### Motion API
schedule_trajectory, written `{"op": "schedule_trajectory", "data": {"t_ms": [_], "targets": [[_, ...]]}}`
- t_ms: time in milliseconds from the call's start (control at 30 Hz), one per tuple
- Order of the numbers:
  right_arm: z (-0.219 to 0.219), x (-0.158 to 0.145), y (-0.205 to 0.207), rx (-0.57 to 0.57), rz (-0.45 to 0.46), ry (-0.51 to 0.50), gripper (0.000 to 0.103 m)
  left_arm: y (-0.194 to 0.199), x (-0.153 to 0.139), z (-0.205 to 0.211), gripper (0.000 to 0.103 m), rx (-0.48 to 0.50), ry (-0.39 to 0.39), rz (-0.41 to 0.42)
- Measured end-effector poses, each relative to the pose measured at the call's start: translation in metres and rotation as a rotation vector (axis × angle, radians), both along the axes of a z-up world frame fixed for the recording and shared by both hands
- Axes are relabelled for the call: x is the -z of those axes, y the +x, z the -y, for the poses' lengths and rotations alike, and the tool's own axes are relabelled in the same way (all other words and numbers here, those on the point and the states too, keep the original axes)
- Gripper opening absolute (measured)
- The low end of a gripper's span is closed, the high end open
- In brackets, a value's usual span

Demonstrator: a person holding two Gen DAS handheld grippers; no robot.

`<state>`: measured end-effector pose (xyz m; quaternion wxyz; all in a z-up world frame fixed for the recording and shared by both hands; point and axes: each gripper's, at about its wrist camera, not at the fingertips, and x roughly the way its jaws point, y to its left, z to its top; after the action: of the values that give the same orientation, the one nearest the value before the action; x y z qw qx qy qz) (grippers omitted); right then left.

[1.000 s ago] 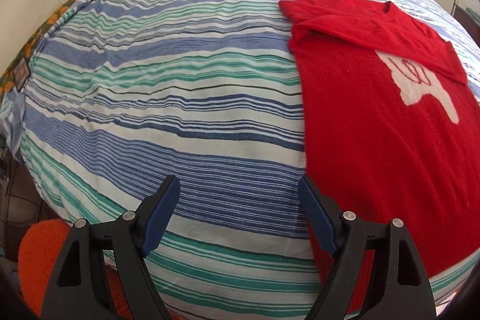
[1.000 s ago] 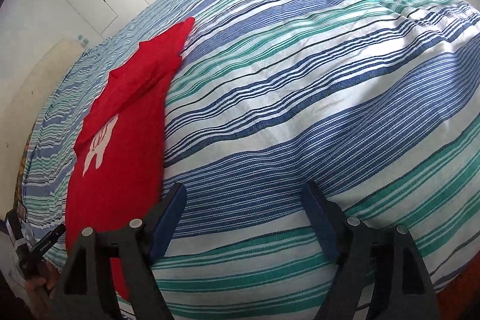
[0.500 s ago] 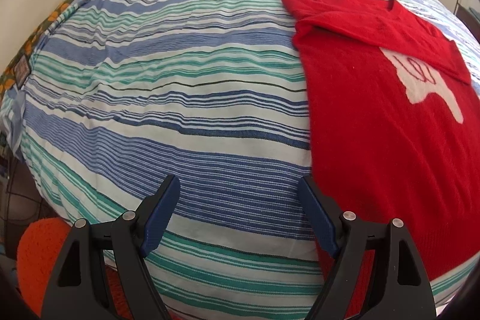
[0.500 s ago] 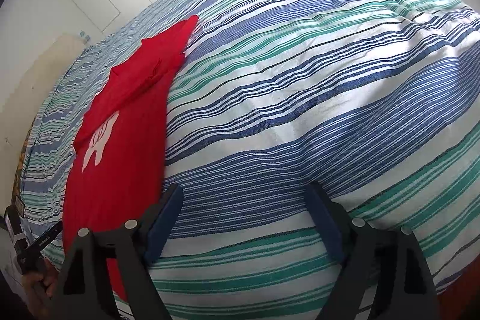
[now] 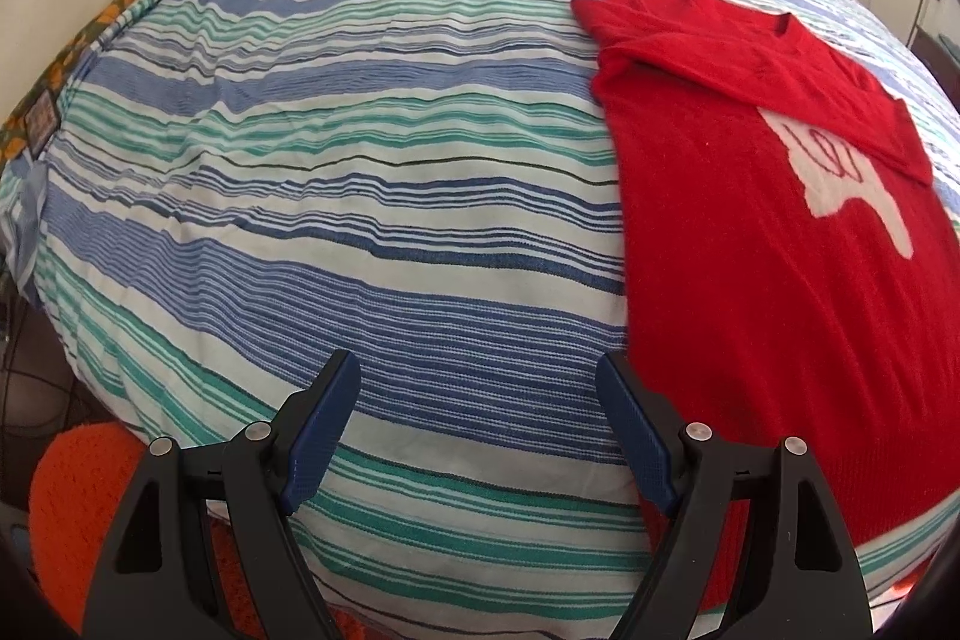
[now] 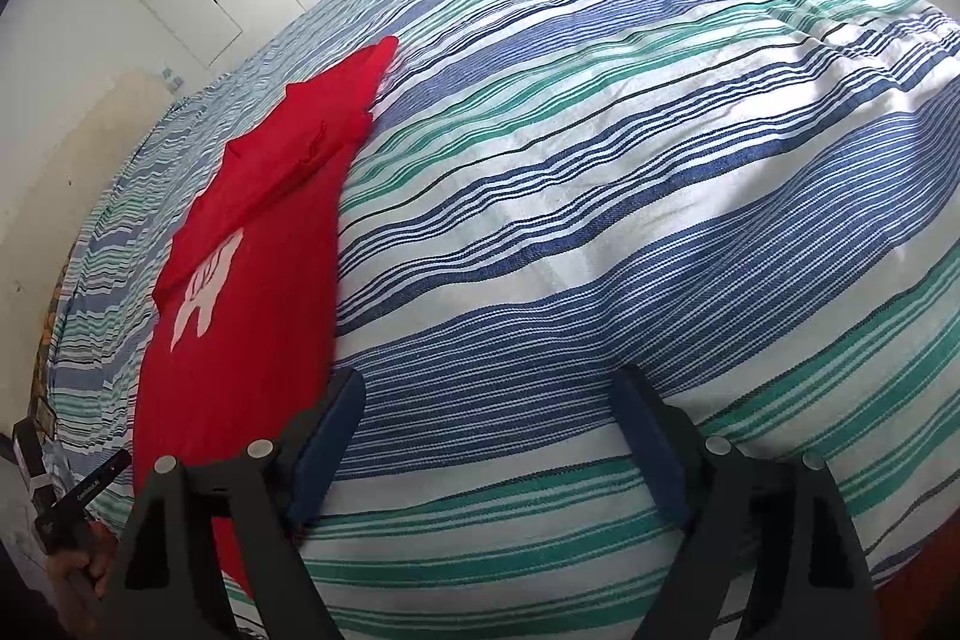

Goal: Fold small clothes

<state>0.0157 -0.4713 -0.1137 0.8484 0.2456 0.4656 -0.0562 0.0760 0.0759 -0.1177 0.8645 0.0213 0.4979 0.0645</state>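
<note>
Covering nearly all of both views, striped bedspread [image 5: 336,196] in blue, green and white bands, bulging under the lens

Lying flat on that bedspread, red sweater [image 5: 750,244], sleeves folded across the chest, neckline at the far end, hem toward the near edge; white knitted motif [image 5: 852,178] partly covered by one folded sleeve, thin red lines on it not readable as letters

Hanging over the near edge of the bedspread, left gripper [image 5: 480,430], blue-padded jaws spread wide with only striped cloth between them; sweater just beside its right finger, long edge running close past that pad, contact not certain

Hovering likewise over the bedspread, right gripper [image 6: 492,436], jaws wide apart, nothing clamped; same red sweater [image 6: 252,280] to the left of it, lower part passing behind the left finger

Showing past the bedspread's near-left corner in the left view, orange textured mat [image 5: 78,508]

Peeking in beyond the bedspread's lower left in the right view, part of a hand [image 6: 78,574] with a small black device bearing white lettering too small to read
</note>
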Motion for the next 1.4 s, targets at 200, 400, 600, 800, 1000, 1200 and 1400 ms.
{"op": "schedule_trajectory", "data": {"t_ms": [200, 400, 600, 800, 1000, 1200, 1400], "targets": [[-0.001, 0.001, 0.001, -0.008, -0.003, -0.006, 0.084, 0.0, 0.002, 0.004, 0.082, 0.009, 0.019, 0.003], [-0.004, 0.002, 0.002, -0.016, -0.007, -0.023, 0.084, 0.002, 0.008, 0.0, 0.082, -0.001, 0.013, -0.023], [-0.007, 0.003, 0.003, -0.027, -0.011, -0.043, 0.085, 0.01, 0.008, -0.013, 0.083, -0.037, -0.058, -0.02], [-0.011, 0.004, 0.004, -0.04, -0.017, -0.069, 0.087, 0.025, 0.013, -0.038, 0.083, -0.149, -0.102, -0.016], [-0.013, 0.004, 0.004, -0.049, -0.019, -0.085, 0.089, 0.02, 0.017, -0.032, 0.084, -0.134, -0.058, 0.003], [-0.018, 0.005, 0.006, -0.068, -0.028, -0.116, 0.092, 0.022, 0.016, -0.027, 0.085, -0.113, -0.029, 0.004], [-0.018, 0.005, 0.005, -0.07, -0.025, -0.117, 0.092, 0.055, -0.008, -0.023, 0.094, -0.054, -0.04, 0.091]]}}
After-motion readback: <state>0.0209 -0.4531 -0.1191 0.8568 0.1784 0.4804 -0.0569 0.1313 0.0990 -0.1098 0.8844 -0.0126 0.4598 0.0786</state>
